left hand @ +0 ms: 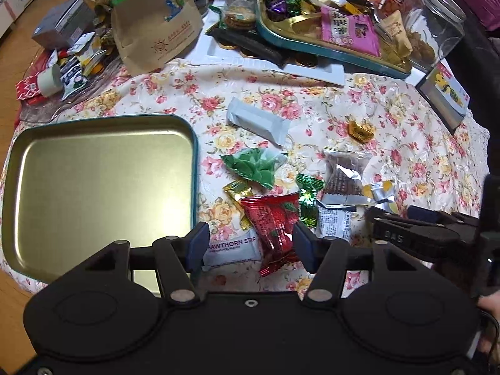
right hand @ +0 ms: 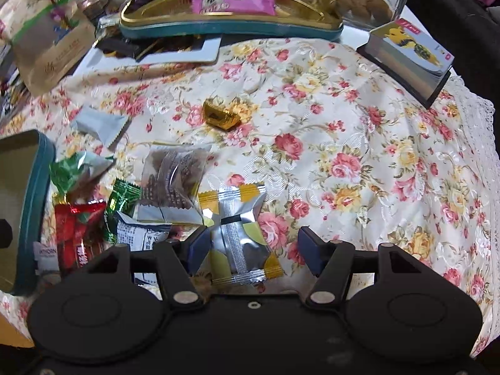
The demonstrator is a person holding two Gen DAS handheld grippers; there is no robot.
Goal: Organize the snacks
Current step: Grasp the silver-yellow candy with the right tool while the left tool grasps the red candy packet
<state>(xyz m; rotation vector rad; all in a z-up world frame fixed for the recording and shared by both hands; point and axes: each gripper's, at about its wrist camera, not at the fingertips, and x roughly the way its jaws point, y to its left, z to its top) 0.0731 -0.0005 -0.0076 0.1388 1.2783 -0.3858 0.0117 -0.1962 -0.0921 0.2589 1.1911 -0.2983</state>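
A floral tablecloth (right hand: pixel 359 131) covers the work surface beneath both grippers. One empty metal tin (left hand: pixel 97 193), gold inside with a teal rim, lies to the left of the left gripper (left hand: pixel 250 243); a second tin (left hand: pixel 312 31), filled with sweets and one pink packet (left hand: pixel 350 31), lies far ahead. One brown paper bag (left hand: pixel 156 25) stands ahead and to the left. The left gripper is released, its jaws spread on either side of one red packet (left hand: pixel 275 225); one white packet (left hand: pixel 231 248) printed "HAWTHORN STRIP" lies just left of the red one, between the jaws. The right gripper (right hand: pixel 253 250) is also released, jaws apart, with one silver and yellow packet (right hand: pixel 240 237) between them, closer to the left jaw. Ahead of the grippers lie one clear packet with brown contents (right hand: pixel 172 181), one grey bar wrapper (left hand: pixel 259 122), one green packet (left hand: pixel 256 165), one white packet with dense small print (left hand: pixel 334 222), unreadable, one green foil sweet (left hand: pixel 307 198), and one gold foil sweet (right hand: pixel 220 115).
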